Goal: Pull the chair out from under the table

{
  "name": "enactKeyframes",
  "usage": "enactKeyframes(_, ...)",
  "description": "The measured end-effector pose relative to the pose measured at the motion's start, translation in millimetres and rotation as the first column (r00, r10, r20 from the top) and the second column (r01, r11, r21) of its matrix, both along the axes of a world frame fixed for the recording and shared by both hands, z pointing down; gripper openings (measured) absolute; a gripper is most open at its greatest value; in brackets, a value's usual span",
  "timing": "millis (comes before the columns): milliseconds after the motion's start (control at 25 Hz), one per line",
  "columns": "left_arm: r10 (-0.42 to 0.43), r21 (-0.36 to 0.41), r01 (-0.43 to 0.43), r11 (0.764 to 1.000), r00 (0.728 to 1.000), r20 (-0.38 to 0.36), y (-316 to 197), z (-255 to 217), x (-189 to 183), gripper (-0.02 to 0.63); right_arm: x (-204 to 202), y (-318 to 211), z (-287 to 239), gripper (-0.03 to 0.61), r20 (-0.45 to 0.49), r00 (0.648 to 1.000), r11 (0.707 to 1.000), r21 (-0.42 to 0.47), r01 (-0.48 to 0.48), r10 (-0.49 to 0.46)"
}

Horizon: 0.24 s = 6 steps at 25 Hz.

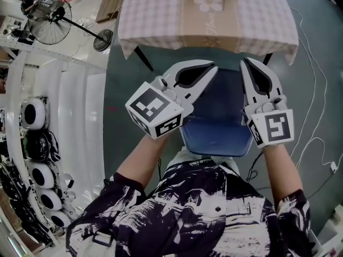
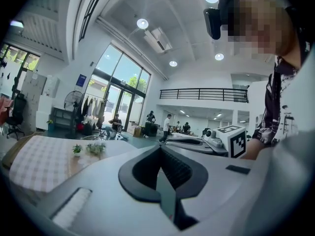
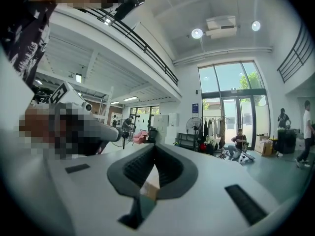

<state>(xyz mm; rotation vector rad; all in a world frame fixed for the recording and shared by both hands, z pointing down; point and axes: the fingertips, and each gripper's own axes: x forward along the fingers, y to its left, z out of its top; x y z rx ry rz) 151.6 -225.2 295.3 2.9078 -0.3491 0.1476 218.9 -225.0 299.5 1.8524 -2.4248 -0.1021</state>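
Chair: blue chair (image 1: 217, 123) is sitting between both jaws, seemingly half under the desk (image 1: 161, 20) ahead.
Left gripper (image 1: 210, 70): jaws closed together, holding nothing.
Right gripper (image 1: 246, 64): jaws likewise closed and empty.
Remaining: gripping, pulling.

Left tool (image 1: 213, 68) and right tool (image 1: 245, 62) side by side, level, jaws together

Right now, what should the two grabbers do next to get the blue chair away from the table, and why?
Probably open both sets of fingers and lower them onto the chair's near edge. The left gripper and right gripper hover above the blue chair with fingers together, holding nothing, and the chair sits right up at the table. It needs gripping before any pull.
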Motion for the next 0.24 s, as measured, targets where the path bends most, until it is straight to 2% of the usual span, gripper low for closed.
enactKeyframes(240, -0.004, -0.001, 0.004, 1.000, 1.000, 0.003, 3.0, 1.0, -1.5, 0.005, 1.5, 4.1, 1.3, 0.006, -0.008, 1.000, 1.000, -0.005, 0.000, 0.000)
